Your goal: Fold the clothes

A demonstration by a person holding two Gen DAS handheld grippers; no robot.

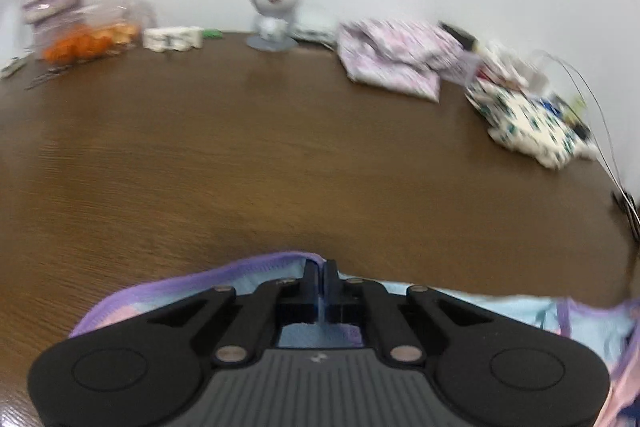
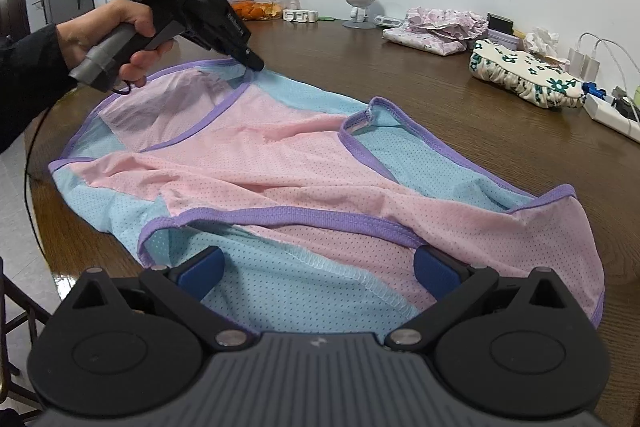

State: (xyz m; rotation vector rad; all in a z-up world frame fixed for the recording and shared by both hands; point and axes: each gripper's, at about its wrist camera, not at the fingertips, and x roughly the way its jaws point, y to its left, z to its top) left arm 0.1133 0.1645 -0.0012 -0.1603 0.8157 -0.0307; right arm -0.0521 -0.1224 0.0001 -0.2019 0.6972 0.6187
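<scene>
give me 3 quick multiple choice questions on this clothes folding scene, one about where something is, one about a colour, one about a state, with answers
1. Where is the left gripper working?
A. at the garment's far purple-trimmed edge
B. at the floral pouch
C. at the white power strip

2. What colour is the trim on the pink and blue garment?
A. green
B. purple
C. orange

3. How do the right gripper's jaws stand?
A. shut on the trim
B. shut on nothing
C. open over the garment

Answers:
1. A, its tip meets the far edge in the right wrist view.
2. B, purple binding edges every opening.
3. C, its blue pads stand wide apart with fabric between, unpressed.
</scene>
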